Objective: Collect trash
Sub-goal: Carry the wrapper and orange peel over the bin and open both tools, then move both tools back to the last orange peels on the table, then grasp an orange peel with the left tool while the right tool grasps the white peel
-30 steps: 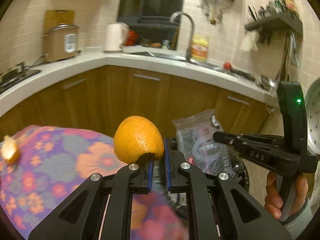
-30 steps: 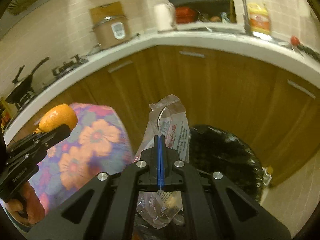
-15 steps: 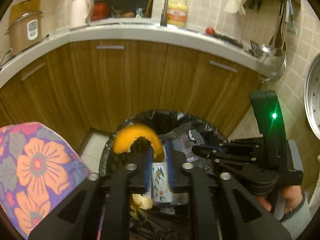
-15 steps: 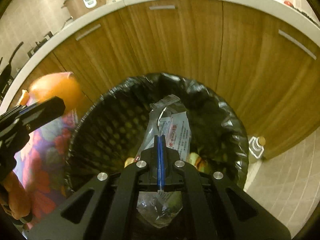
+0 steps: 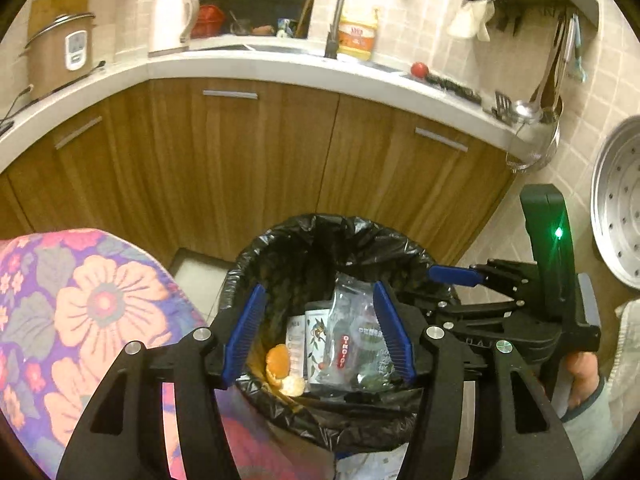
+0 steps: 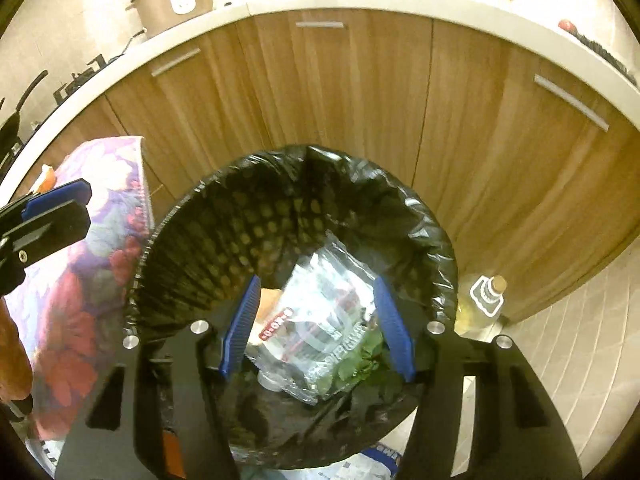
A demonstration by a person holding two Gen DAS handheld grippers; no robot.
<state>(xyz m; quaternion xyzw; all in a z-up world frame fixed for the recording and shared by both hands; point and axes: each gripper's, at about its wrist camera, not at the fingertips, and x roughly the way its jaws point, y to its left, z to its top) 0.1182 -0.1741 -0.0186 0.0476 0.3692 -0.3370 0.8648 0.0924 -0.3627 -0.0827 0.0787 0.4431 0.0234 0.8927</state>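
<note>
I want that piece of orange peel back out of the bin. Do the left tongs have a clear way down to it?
Probably yes: the left tongs hang open above the bin, and the orange peel lies uncovered beside the clear wrapper.

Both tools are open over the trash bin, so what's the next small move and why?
Probably lift both away toward the floral cloth. The left tool and right tool have just been opening, nothing between them; orange peel and plastic wrapper lie in the bin.
</note>
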